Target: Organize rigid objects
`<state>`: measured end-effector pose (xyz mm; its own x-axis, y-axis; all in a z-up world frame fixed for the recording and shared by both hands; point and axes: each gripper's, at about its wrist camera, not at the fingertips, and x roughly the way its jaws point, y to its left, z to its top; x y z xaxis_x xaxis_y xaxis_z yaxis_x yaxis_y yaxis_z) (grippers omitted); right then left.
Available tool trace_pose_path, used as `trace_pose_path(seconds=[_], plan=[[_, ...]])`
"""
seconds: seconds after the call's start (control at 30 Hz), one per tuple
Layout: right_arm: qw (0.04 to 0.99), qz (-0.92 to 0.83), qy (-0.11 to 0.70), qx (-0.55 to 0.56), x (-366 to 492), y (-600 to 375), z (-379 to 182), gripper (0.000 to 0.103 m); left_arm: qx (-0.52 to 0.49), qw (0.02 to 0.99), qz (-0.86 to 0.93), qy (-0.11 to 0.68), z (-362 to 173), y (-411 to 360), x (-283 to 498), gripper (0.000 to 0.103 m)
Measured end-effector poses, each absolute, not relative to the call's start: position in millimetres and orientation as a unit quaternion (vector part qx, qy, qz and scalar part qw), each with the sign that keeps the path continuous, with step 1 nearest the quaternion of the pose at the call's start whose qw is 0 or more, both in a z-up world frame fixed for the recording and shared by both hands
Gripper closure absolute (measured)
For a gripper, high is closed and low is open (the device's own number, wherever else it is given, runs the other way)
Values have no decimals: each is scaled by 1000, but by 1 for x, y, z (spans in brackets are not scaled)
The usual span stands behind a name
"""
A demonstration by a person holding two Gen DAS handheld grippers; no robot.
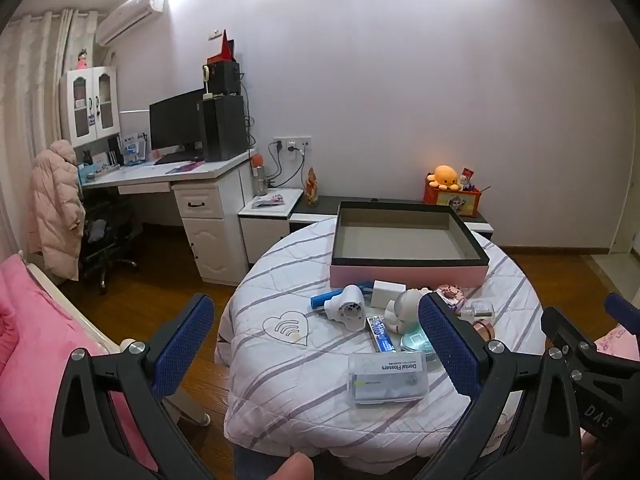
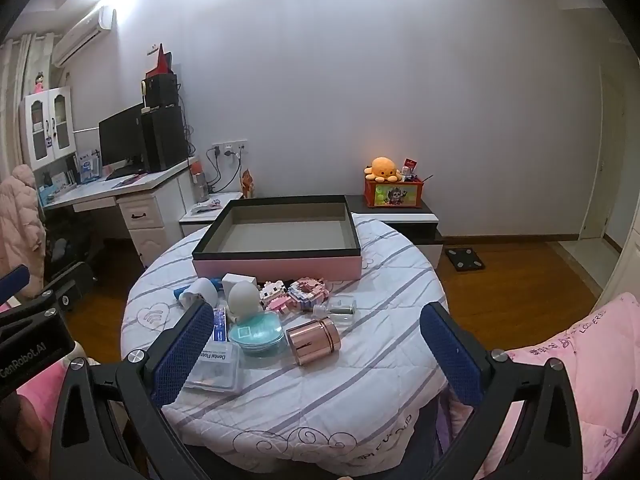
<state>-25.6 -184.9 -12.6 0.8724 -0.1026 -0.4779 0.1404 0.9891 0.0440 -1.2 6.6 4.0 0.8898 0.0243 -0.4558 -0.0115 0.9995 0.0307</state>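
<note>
A round table [image 1: 280,392] with a striped white cover holds an empty pink box with a black rim [image 1: 408,270] [image 2: 280,268] at its far side. In front of the box lie several small items: a clear dental flossers case [image 1: 388,378] [image 2: 214,368], a rose-gold jar on its side [image 2: 314,340], a teal round case [image 2: 260,334], a blue tube [image 1: 380,334], a white egg-shaped figure [image 2: 244,298], pink block figures [image 2: 296,294], a small glass bottle [image 2: 340,308]. My left gripper [image 1: 316,350] is open above the near left of the table. My right gripper [image 2: 316,354] is open above the near edge.
A pink bed [image 1: 24,344] lies at the left and a pink quilt [image 2: 568,360] at the right. A white desk [image 1: 168,184] with a monitor and a chair with a coat [image 1: 56,216] stand behind left. A low cabinet [image 2: 400,216] carries an orange toy box.
</note>
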Motion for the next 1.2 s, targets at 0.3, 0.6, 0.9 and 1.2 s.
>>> trace_pose_path(seconds=[0.3,0.6,0.9,1.2], plan=[[968,-64,239,34,-26,-184,-10,0,13,974,10,224,12,8,-7,0],[969,-63,237,36,-27,-184,-10,0,9,976,11,217,14,8,-9,0],[970,-64,233,35,-28,-183,-9,0,12,976,6,218,11,6,-10,0],[970,-65,232,34,-29,-182,-9,0,13,976,4,219,10,4,-10,0]])
